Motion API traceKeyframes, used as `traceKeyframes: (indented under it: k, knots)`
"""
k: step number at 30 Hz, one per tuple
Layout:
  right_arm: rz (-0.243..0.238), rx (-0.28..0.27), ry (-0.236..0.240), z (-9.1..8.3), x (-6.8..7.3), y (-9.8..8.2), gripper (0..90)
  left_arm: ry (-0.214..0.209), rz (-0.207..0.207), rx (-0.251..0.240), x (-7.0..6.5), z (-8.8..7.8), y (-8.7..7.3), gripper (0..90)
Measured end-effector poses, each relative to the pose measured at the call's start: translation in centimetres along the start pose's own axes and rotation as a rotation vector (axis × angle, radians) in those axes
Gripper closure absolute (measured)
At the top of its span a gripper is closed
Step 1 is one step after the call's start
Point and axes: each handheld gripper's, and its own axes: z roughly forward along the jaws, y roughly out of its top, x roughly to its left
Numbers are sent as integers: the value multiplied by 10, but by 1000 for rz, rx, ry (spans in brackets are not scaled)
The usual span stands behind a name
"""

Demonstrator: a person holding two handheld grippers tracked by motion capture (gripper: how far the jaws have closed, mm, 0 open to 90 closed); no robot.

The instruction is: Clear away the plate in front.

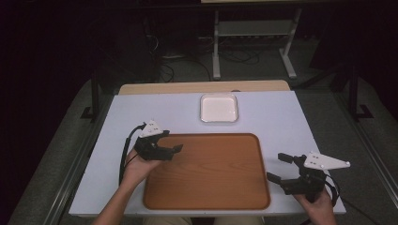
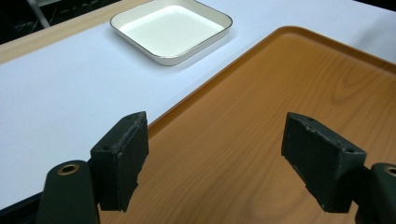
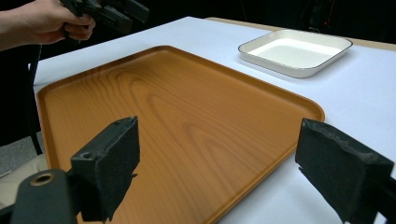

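Wooden tray (image 1: 206, 173) on white table (image 1: 141, 112)

- The left gripper (image 2: 212, 154) hangs over the wooden tray (image 2: 299, 93), jaws spread wide with nothing between them
- One jaw sits at the tray's edge by the white tabletop (image 2: 60, 102)
- A white square dish (image 2: 170, 29) rests near the tabletop's far edge, apart from the tray

Lab setting: dark room, white table (image 1: 117, 140), floor cables (image 1: 234, 56), metal frame stand (image 1: 253, 35).
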Motion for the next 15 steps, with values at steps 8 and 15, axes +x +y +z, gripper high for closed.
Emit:
traceKeyframes:
  k: [8,15]
  knots:
    - [1,-1,4,-1,0,0,131,-14,0,15,2,11,10,230]
    - [2,-5,5,-1,-1,0,131,-20,-31,13,10,16,19,229]
